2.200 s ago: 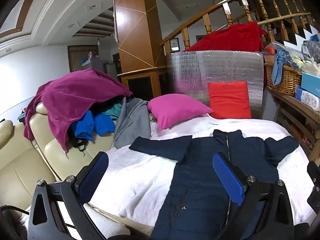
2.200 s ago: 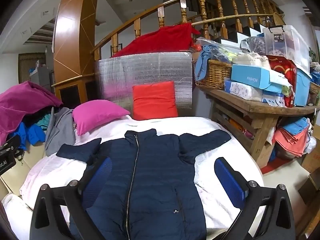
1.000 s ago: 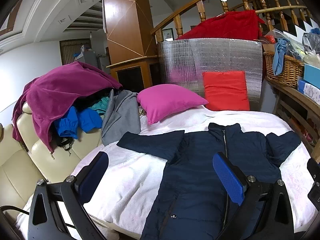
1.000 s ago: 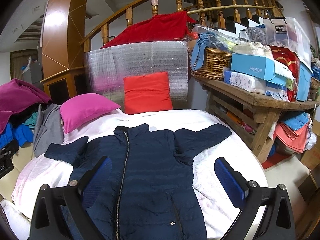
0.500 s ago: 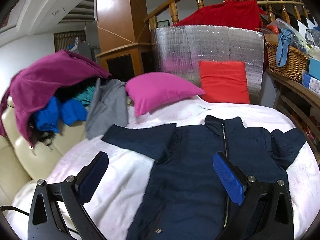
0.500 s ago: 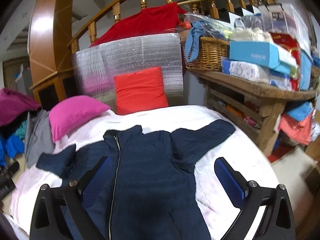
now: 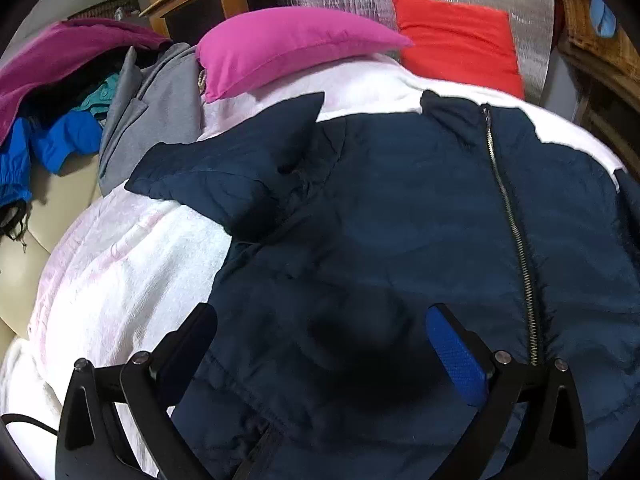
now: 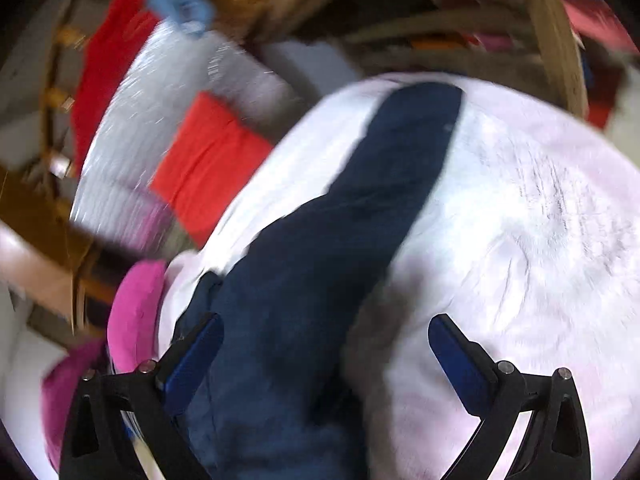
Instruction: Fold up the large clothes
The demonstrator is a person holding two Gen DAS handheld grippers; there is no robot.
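Both grippers, left (image 7: 320, 344) and right (image 8: 324, 356), spread wide over the quilted navy zip jacket (image 7: 400, 208); the blurred right view probably shows its sleeve (image 8: 400, 160)

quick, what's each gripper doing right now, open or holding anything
Left gripper: open, empty, over the navy jacket.
Right gripper: open, empty, over the jacket's sleeve.

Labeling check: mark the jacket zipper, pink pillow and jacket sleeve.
zipper (image 7: 516, 236), left wrist view, mid-run of the teeth.
pink pillow (image 7: 288, 48), left wrist view, middle of its face.
jacket sleeve (image 8: 396, 168), right wrist view, mid-sleeve, blurred.
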